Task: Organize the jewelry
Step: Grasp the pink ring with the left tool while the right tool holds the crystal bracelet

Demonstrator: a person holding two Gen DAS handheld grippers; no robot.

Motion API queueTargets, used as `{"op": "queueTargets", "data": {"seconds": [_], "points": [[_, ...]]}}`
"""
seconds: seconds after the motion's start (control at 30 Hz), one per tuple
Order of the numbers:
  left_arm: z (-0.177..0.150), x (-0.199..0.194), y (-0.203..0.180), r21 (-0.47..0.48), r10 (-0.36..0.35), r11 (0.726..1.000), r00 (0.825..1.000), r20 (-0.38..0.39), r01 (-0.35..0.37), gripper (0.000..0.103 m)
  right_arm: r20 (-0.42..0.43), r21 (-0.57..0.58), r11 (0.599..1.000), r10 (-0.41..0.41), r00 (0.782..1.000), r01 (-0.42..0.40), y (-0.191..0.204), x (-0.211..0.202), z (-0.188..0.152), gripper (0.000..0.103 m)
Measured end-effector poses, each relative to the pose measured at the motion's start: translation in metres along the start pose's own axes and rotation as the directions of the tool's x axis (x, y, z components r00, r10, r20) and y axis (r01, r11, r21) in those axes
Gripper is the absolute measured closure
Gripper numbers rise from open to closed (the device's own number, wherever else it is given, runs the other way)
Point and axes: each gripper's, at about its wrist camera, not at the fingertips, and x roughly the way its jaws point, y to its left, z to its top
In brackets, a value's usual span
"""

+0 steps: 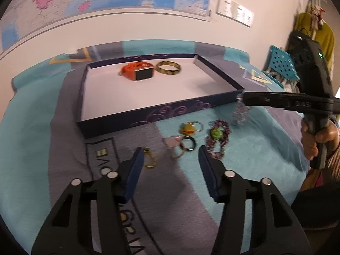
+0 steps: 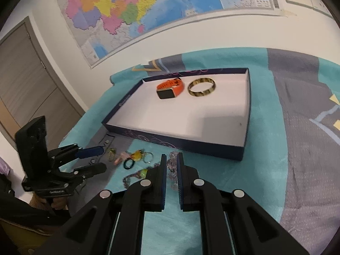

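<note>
Two pieces, an orange watch (image 2: 170, 88) and a gold bangle (image 2: 201, 87), are seen in the box (image 2: 178, 143). A clear bead bracelet (image 2: 172, 165) is pinched in the right gripper (image 2: 171, 159); the left gripper (image 1: 171, 152) is held half-open and empty over five loose pieces.

Orange watch (image 2: 170, 88) and gold bangle (image 2: 201, 87) laid side by side in shallow tray (image 2: 212, 146), clear bead bracelet (image 2: 173, 170) held aloft, small trinkets (image 1: 188, 136) scattered before tray

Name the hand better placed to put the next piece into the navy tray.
Right. Its tool is shut on the clear beaded bracelet, beside the tray; the left tool is open and holds nothing.
</note>
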Motion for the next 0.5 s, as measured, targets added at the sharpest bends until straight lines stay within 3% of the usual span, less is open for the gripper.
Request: {"op": "queueTargets", "data": {"seconds": [0.17,0.23,0.37,0.47,0.5], "points": [[0.004,0.014,-0.007,0.027,-0.017,0.999,0.999,-0.032,0.017,0.061,-0.002,0.009,1.0,0.002,1.0,-0.002,-0.001,0.002,-0.002,0.095],[0.006,0.021,-0.005,0.016,-0.022,1.0,0.998,-0.055,0.023,0.069,-0.002,0.014,1.0,0.001,1.0,-0.001,-0.002,0.002,-0.003,0.095],[0.009,0.029,-0.002,0.015,-0.01,1.0,0.997,-0.079,0.011,0.071,-0.002,0.032,0.999,0.002,1.0,-0.002,-0.006,0.002,-0.005,0.093],[0.01,0.033,0.001,0.002,-0.003,1.0,0.996,-0.093,0.003,0.077,0.001,0.038,0.999,0.006,1.0,-0.006,-0.009,0.002,-0.006,0.093],[0.01,0.033,0.002,0.0,-0.003,1.0,0.996,-0.092,0.003,0.084,0.001,0.036,0.999,0.007,1.0,-0.007,-0.009,0.002,-0.006,0.093]]}}
